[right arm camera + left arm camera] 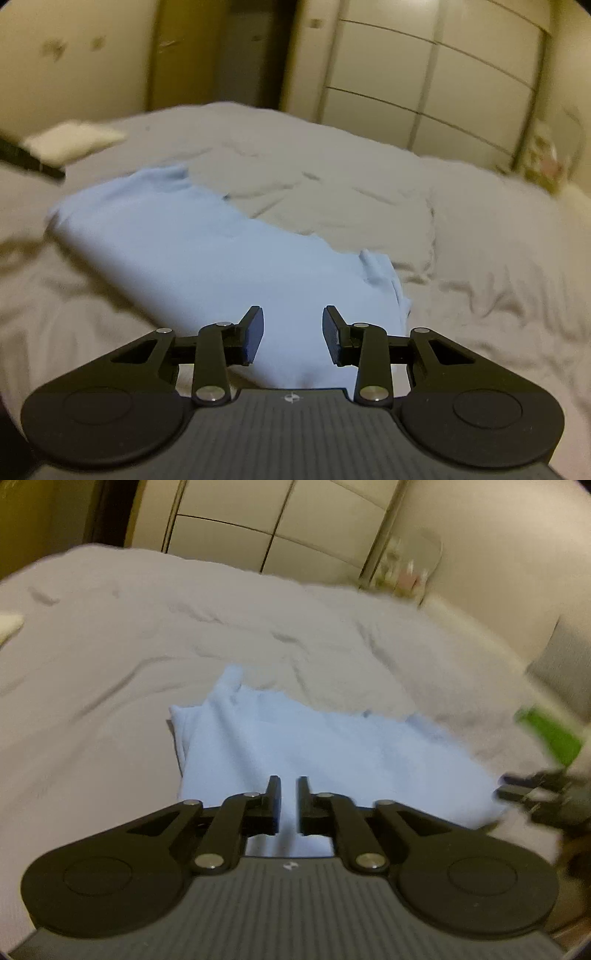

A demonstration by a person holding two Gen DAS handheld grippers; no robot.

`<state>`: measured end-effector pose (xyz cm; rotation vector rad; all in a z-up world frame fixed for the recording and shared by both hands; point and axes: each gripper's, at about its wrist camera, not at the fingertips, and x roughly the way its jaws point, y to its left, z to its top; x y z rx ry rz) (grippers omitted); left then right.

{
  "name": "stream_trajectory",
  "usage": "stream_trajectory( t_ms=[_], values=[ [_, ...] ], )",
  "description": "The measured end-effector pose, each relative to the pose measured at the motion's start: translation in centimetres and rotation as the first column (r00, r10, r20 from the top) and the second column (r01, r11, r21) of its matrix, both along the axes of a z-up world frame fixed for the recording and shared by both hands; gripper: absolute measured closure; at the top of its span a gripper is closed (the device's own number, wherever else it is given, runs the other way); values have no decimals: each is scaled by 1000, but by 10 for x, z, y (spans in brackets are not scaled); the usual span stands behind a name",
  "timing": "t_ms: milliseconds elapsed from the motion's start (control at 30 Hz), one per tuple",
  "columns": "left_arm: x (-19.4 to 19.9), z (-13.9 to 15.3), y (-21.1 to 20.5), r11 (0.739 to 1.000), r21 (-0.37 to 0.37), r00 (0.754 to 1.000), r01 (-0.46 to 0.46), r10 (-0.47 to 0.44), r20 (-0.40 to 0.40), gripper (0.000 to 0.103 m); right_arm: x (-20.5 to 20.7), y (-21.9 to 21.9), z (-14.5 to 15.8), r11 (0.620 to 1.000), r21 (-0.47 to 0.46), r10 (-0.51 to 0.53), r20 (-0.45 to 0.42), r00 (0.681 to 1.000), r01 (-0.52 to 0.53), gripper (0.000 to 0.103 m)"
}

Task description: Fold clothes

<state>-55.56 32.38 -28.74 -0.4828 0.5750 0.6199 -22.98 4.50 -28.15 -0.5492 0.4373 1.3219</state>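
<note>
Two claws, left claw (pixel 289 788) narrowly parted, right claw (pixel 292 317) open, one blue garment (pixel 207 251)

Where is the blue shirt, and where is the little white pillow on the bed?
blue shirt (pixel 207 251), right wrist view, middle of the folded cloth.
white pillow (pixel 74 142), right wrist view, its top face, far left on the bed.
bed (pixel 110 635), left wrist view, bare wrinkled sheet.
</note>
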Motion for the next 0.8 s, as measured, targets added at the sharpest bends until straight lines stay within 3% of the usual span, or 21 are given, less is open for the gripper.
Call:
stream_trajectory(
  t_ms=[67, 133, 167, 233, 267, 400, 500, 567, 667, 733, 767, 800],
  values=[
    [4, -24, 12, 998, -7, 994, -64, 63, -86, 97, 10, 5, -18, 997, -54, -62, -16, 998, 61, 67],
    [-15, -42, 26, 986, -62, 984, -154, 147, -103, 100, 26, 4, -41, 983, -101, -158, -29, 987, 154, 67],
    [-28, -42, 27, 977, -90, 979, -191, 183, -94, 101, 40, -2, -45, 977, -79, -205, -99, 974, 197, 64],
    [-41, -31, 19, 970, -48, 967, -237, 232, -104, 101, 62, -11, -46, 956, -58, -294, -222, 930, 289, 62],
    [-43, -23, 13, 969, -17, 964, -245, 241, -108, 101, 65, -14, -41, 941, -54, -337, -225, 914, 334, 58],
    [-15, 11, -11, 985, 76, 985, -158, 163, -64, 101, 59, -22, -12, 917, 25, -379, -253, 890, 398, 58],
    [26, 18, -20, 985, 165, 994, -50, 66, -93, 97, 53, -4, -1, 924, 75, -341, -280, 897, 375, 58],
    [46, 4, -14, 989, 147, 991, -23, 42, -126, 93, 54, 12, -10, 935, 57, -321, -283, 904, 350, 58],
    [51, -34, 4, 992, 91, 971, -92, 110, -213, 89, 58, 34, -28, 943, 3, -317, -300, 900, 334, 63],
    [35, -43, 6, 989, 53, 972, -140, 148, -183, 92, 74, 31, -48, 910, -42, -406, -290, 867, 412, 65],
    [30, -42, 4, 985, 51, 967, -167, 174, -186, 98, 82, 24, -52, 888, -50, -447, -318, 836, 456, 65],
    [25, -40, 1, 980, 53, 961, -190, 197, -191, 98, 90, 16, -56, 865, -60, -487, -345, 803, 499, 58]
  ],
)
